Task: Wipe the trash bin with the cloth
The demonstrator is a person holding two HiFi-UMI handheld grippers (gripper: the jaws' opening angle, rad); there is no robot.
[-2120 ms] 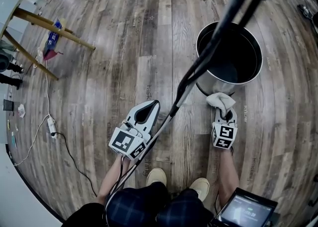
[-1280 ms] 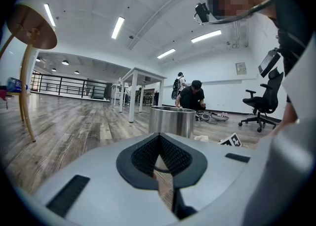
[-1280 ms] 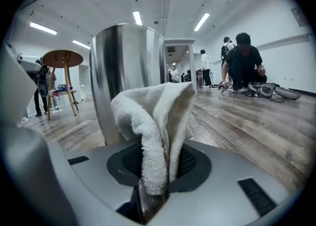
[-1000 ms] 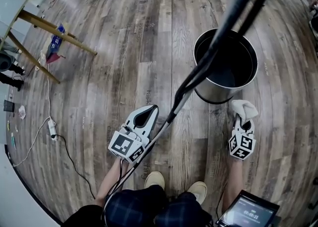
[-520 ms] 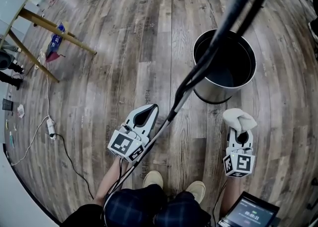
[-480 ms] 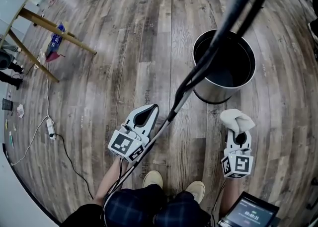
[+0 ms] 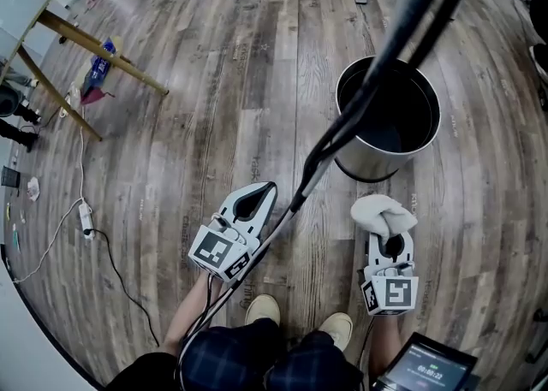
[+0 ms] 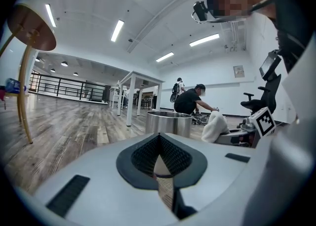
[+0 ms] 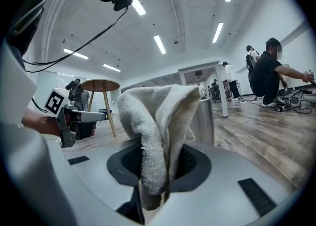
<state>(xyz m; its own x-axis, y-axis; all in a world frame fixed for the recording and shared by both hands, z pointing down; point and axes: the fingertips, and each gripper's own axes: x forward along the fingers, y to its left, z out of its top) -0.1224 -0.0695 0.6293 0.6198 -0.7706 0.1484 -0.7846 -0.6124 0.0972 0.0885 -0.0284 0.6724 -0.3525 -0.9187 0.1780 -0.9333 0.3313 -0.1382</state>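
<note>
Two grippers, head view: the right gripper [image 7: 388,228] clamps the cloth [image 7: 381,208] at 6 o'clock of the trash bin [image 7: 370,162], apart from it; the left gripper [image 7: 264,189] idles at 8 o'clock. Left gripper view: jaws pressed together, empty. Right gripper view: jaws pinch one cloth fold; likely risks are the unsteadied bin sliding or the fold slipping free under rubbing. No writing is legible; cubes [image 7: 390,292] bear only markers.
</note>
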